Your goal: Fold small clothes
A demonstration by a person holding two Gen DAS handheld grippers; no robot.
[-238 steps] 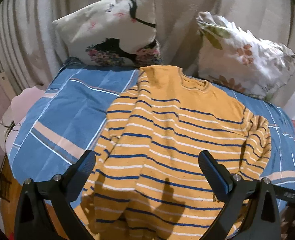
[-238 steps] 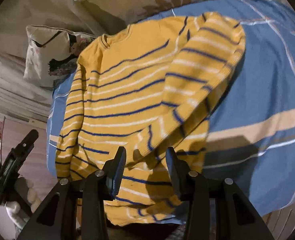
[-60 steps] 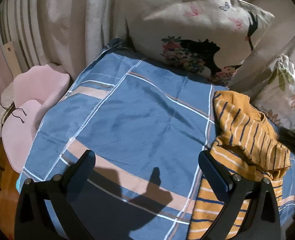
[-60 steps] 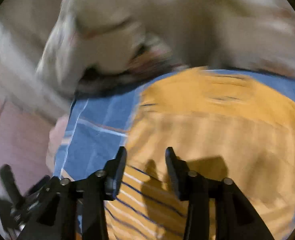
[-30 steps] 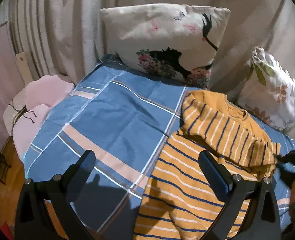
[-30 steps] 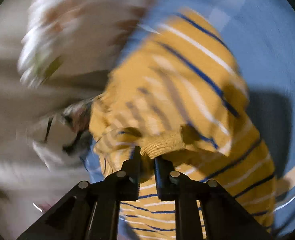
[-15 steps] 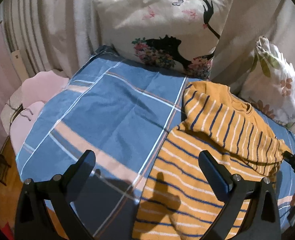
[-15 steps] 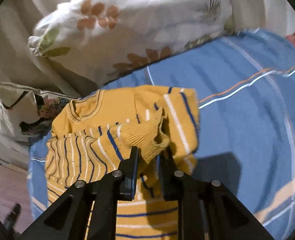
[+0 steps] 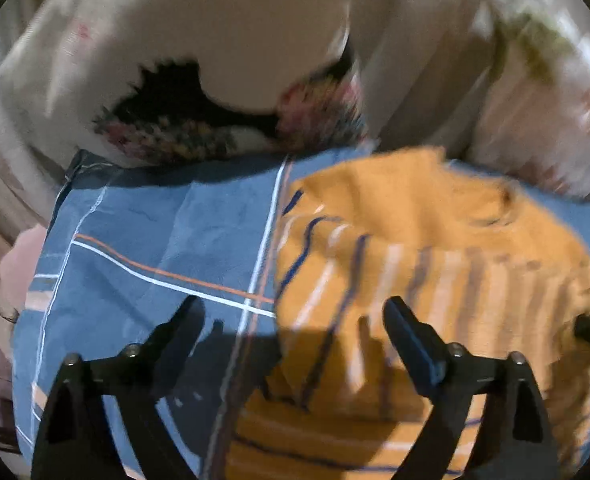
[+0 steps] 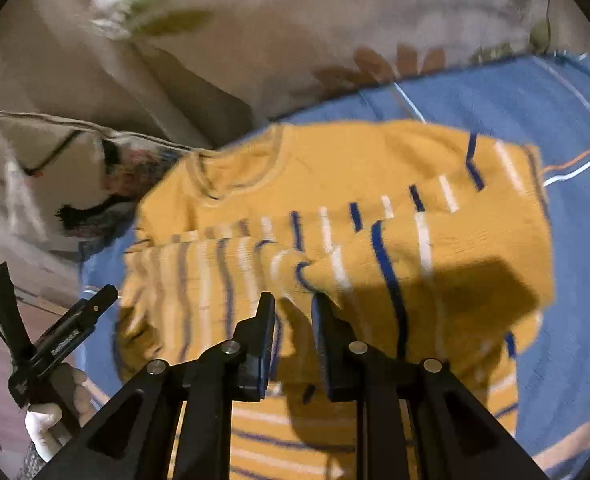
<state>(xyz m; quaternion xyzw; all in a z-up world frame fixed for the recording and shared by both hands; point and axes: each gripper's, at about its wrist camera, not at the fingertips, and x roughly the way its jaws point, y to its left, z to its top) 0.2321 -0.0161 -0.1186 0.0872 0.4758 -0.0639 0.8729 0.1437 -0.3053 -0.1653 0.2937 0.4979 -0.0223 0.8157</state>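
A yellow sweater (image 9: 435,280) with blue and white stripes lies on the blue plaid bedsheet (image 9: 155,240), with a sleeve folded across its chest (image 10: 335,240). My left gripper (image 9: 291,320) is open wide and empty, above the sweater's left edge. My right gripper (image 10: 293,308) has its jaws a little apart with nothing between them, just above the folded sleeve. The left gripper (image 10: 55,332) also shows at the left of the right wrist view, in a gloved hand. Both views are blurred by motion.
A white pillow with a black and floral print (image 9: 199,92) and a leaf-patterned pillow (image 9: 547,92) lean against the curtain behind the sweater. A pink cushion (image 9: 15,264) sits off the sheet's left edge.
My right gripper has let go of the sleeve cuff, which now lies across the chest. My left gripper has moved in closer over the sweater's left side.
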